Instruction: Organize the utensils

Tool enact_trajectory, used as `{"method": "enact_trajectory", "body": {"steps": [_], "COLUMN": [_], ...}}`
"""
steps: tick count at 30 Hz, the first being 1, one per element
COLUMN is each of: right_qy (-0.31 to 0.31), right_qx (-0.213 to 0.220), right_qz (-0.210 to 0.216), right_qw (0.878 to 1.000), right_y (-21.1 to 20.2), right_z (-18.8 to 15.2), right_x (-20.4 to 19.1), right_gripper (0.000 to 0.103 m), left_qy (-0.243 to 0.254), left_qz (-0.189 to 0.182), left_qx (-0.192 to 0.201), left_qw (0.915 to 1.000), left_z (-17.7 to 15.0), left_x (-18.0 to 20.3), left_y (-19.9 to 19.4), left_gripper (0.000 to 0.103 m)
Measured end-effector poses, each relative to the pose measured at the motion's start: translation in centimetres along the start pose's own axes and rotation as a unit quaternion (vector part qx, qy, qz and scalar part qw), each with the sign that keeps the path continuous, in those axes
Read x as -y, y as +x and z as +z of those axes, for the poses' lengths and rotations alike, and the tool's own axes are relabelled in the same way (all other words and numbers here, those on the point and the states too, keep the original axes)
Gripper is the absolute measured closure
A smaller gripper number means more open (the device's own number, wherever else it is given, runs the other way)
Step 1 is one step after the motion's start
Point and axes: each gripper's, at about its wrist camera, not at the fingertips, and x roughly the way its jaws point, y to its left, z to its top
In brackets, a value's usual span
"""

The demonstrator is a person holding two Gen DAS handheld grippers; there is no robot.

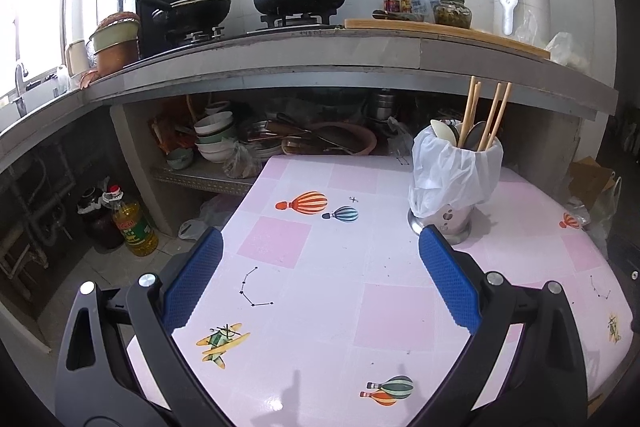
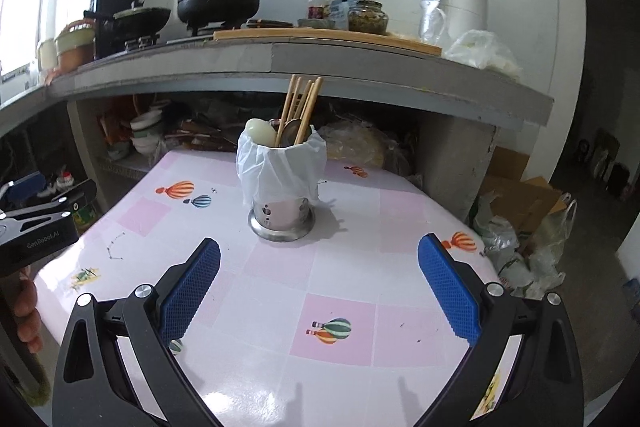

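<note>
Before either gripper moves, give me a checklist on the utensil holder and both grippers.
1. Left gripper open, nothing held: ok.
2. Right gripper open, nothing held: ok.
3. Utensil holder upright on the patterned table: ok.
4. Chopsticks and spoons standing inside the holder: ok.
5. Plastic bag liner draped over the holder's rim, could snag a finger: not ok.
6. Loose utensils left on the table: none in view; near edge hidden, cannot tell.

The white bag over my utensil holder hides the lower ends of the chopsticks and spoons. At nine o'clock, my left gripper is cut off by the edge.
</note>
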Motion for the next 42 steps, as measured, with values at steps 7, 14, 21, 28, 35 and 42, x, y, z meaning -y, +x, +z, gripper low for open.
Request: {"method": "enact_trajectory", "body": {"steps": [7, 14, 21, 28, 35, 42], "right_qy": [0.031, 0.046, 0.06, 0.069, 0.072, 0.075], "right_qx": [0.004, 0.0, 0.006, 0.005, -0.001, -0.007], "right_qz": [-0.005, -0.001, -0.014, -0.021, -0.029, -0.032], "right_qw": [1.0, 0.999, 0.998, 0.997, 0.997, 0.997], "right_y": [-1.4, -2.3, -2.7, -2.5, -2.4, -2.3], "right_z": [-1.6, -3.1, -3.1, -2.8, -3.0, -3.2], "right_x": [1.9, 2.3, 3.2, 3.8, 4.1, 4.4], "right_gripper": [0.006, 0.006, 0.007, 0.006, 0.006, 0.006], "left_qy": [-0.013, -0.028, -0.022, 0.0, 0.009, 0.011], "left_qz": [-0.008, -0.029, -0.032, -0.041, -0.049, -0.056], "left_qx": [-0.004, -0.024, -0.021, -0.022, -0.043, -0.047], "left_qw": [0.9999, 0.9989, 0.999, 0.9989, 0.9978, 0.9972], "left_z": [-0.6, -1.0, -1.3, -1.7, -2.1, -2.2], "left_x": [-0.7, -1.3, -1.0, 0.4, 1.5, 2.1], "left_y": [-0.9, -1.1, -1.6, -2.0, -1.5, -1.4], "left_gripper": [0.008, 0.008, 0.008, 0.008, 0.008, 0.008]}}
